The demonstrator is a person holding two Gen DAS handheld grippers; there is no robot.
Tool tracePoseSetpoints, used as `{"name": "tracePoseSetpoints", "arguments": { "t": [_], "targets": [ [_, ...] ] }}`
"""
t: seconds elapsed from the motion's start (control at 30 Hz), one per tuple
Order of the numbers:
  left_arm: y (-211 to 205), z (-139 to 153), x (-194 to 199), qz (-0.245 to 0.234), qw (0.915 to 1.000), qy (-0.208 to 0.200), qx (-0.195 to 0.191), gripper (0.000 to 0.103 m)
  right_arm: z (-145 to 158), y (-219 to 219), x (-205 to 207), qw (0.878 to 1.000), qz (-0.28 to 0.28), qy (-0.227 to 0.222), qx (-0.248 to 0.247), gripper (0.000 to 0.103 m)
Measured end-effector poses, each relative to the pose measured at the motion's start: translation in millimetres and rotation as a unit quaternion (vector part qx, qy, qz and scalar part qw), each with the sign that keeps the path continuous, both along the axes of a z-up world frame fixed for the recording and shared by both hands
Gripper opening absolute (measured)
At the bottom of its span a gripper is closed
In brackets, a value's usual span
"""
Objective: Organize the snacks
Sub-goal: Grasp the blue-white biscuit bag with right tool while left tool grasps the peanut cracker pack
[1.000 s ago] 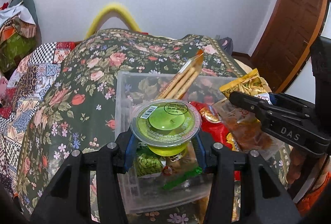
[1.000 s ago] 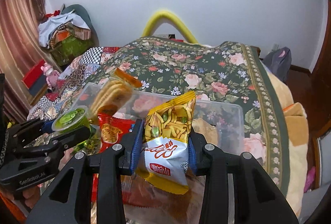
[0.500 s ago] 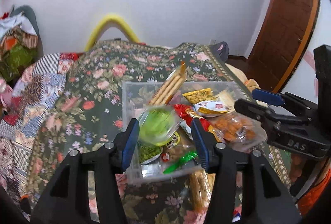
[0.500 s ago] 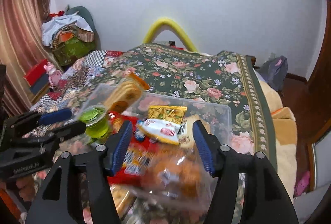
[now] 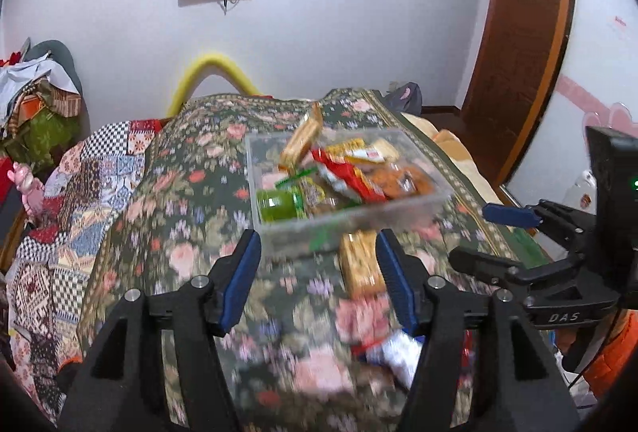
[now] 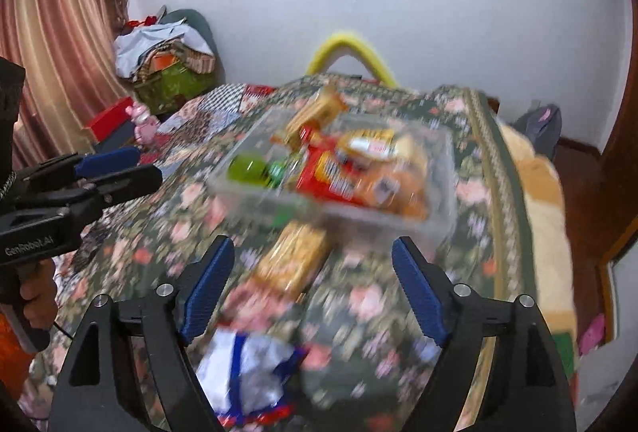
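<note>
A clear plastic box [image 5: 432, 199] [image 6: 440, 220] full of snacks sits on the floral bedspread. Inside lie the green jelly cup [image 5: 275, 205] [image 6: 247, 169], the yellow pea-snack bag [image 5: 359, 151] [image 6: 371, 143], a red packet [image 5: 343, 177] and a tall biscuit pack [image 5: 305, 137]. My left gripper [image 5: 319, 274] [image 6: 115, 169] hangs short of the box, its jaws opening, nothing between them. My right gripper [image 6: 313, 292] [image 5: 498, 236] is also back from the box, jaws opening and empty. A golden cracker pack [image 5: 359, 264] [image 6: 295, 258] and a white-and-blue bag [image 5: 398, 352] [image 6: 247, 368] lie loose in front.
A patchwork quilt [image 5: 79, 201] covers the bed's left side. A pile of clothes [image 6: 167, 57] and a curtain [image 6: 60, 45] stand at the far left. A wooden door [image 5: 518, 53] is at the right. A yellow foam arch [image 5: 215, 69] rises behind the bed.
Both grippers let go: the green jelly cup and the yellow snack bag dropped into the box. Both grippers then pulled back from the box and opened wider.
</note>
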State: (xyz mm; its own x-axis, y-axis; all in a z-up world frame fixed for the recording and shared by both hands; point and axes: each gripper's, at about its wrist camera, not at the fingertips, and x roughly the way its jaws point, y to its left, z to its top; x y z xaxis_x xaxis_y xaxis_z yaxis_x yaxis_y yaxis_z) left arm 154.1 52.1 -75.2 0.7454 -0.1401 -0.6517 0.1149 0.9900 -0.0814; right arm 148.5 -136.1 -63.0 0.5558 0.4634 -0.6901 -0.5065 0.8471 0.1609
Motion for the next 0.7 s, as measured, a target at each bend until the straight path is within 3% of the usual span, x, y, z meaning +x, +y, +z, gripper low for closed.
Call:
{"name": "tracePoseSetpoints", "arguments": {
  "t": [0.2, 0.4, 0.5, 0.7],
  "targets": [
    [1, -29, -36, 0.001, 0.9994, 0.033, -0.005, 0.061, -40, 11, -24, 0.998, 0.020, 0.052, -0.006, 0.083],
    [5, -58, -48, 0.007, 0.9972, 0.072, -0.021, 0.061, -82, 34, -32, 0.992, 0.043, 0.115, -0.022, 0.083],
    [5, -68, -48, 0.010, 0.9962, 0.083, -0.025, 0.061, -94, 40, -34, 0.991, 0.044, 0.123, -0.037, 0.082],
    [-4, -80, -30, 0.008, 0.9946, 0.098, -0.032, 0.061, -90, 27, -37, 0.994, 0.033, 0.102, -0.034, 0.065]
  ]
}}
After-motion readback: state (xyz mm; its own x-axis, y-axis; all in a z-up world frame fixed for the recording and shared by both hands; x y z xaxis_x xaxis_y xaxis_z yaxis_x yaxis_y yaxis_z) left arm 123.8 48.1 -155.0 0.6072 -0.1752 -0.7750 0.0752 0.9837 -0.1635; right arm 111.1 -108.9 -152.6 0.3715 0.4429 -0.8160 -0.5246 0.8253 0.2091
